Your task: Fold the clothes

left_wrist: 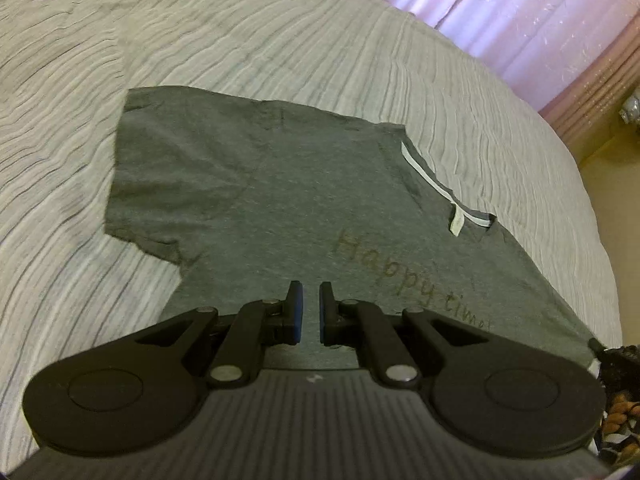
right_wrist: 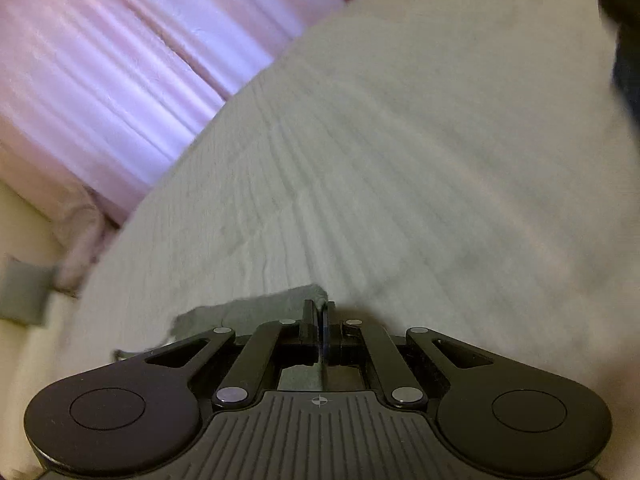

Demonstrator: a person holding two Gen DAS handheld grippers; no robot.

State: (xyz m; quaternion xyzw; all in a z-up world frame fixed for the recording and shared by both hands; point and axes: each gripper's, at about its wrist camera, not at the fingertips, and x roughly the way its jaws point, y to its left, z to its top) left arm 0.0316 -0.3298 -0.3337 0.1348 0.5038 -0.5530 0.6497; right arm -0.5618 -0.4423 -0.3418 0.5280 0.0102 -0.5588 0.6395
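On the bed [left_wrist: 280, 40], a grey T-shirt [left_wrist: 280, 208] lies spread flat. Left claw [left_wrist: 311, 312] hovers over the T-shirt, jaws slightly parted, empty. Right claw [right_wrist: 322, 320] is clamped onto the T-shirt's edge.

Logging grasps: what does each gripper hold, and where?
Right gripper pinches the shirt's edge; left gripper is slightly open, holding nothing.
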